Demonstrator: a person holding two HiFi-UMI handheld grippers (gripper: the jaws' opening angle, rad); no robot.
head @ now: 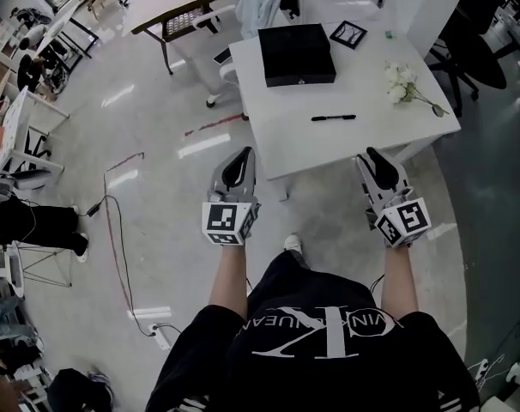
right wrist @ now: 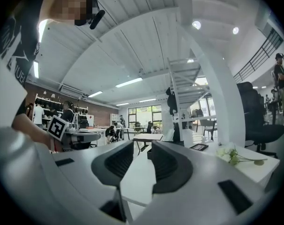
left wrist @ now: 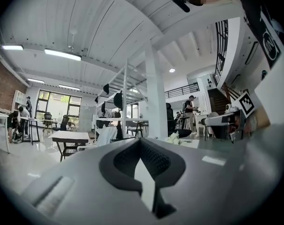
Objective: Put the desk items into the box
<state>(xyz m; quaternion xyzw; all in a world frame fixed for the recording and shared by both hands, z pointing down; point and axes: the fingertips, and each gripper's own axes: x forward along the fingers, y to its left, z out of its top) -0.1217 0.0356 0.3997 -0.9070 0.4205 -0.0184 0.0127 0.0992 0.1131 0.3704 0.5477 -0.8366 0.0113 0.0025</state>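
Observation:
A white table (head: 286, 144) carries a closed black box (head: 296, 54), a small picture frame (head: 348, 33), a spray of white flowers (head: 406, 82) and a black pen (head: 333, 118). Both grippers hang in front of the table's near edge, clear of every item. My left gripper (head: 237, 172) is by the near left corner with its tips together and nothing in them (left wrist: 141, 142). My right gripper (head: 380, 168) is by the near right side, its jaws a narrow gap apart and empty (right wrist: 141, 146). The flowers (right wrist: 228, 154) and the frame (right wrist: 198, 146) show in the right gripper view.
A second table with a chair (head: 178, 7) stands at the far left. Cables (head: 114, 230) run over the glossy floor on the left, ending at a power strip (head: 160, 337). A dark office chair (head: 474, 54) is to the right of the table. People sit at distant desks (head: 28, 67).

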